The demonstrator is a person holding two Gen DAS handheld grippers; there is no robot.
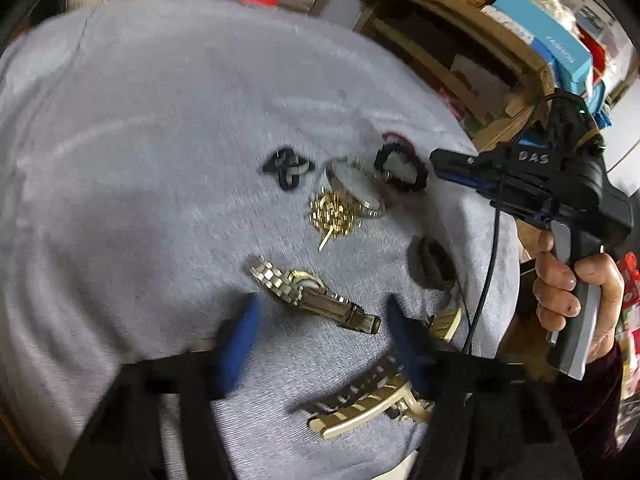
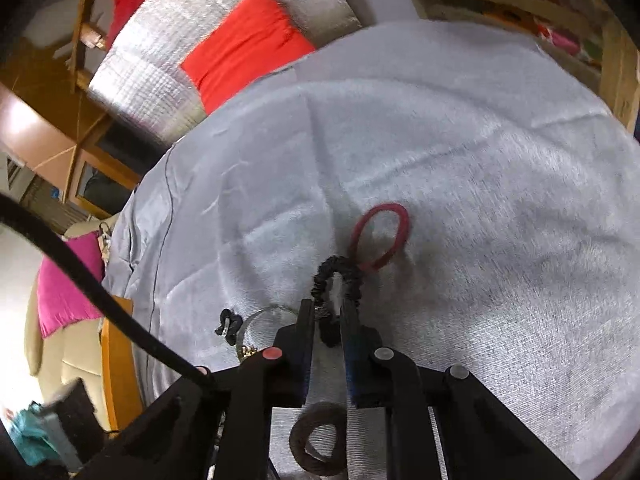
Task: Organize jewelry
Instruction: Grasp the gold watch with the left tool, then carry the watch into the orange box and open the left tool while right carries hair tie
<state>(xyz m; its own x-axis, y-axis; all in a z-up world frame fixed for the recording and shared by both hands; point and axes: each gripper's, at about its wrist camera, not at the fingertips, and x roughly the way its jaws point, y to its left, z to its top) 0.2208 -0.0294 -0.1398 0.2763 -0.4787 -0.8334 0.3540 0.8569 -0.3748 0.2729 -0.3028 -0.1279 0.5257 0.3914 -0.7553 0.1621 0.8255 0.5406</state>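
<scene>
Jewelry and hair ties lie on a grey cloth. A gold watch lies between the blue fingers of my left gripper, which stands open around it; the pads do not visibly press on it. My right gripper is shut on a black scrunchie, seen from the side as the right gripper beside the black scrunchie. A red hair tie lies just beyond. A gold brooch and a silver bangle sit mid-cloth.
A black knotted tie, a brown hair tie and gold claw clips also lie on the cloth. A hand holds the right gripper's handle. Cluttered wooden shelves stand behind; a red cushion sits past the cloth's far edge.
</scene>
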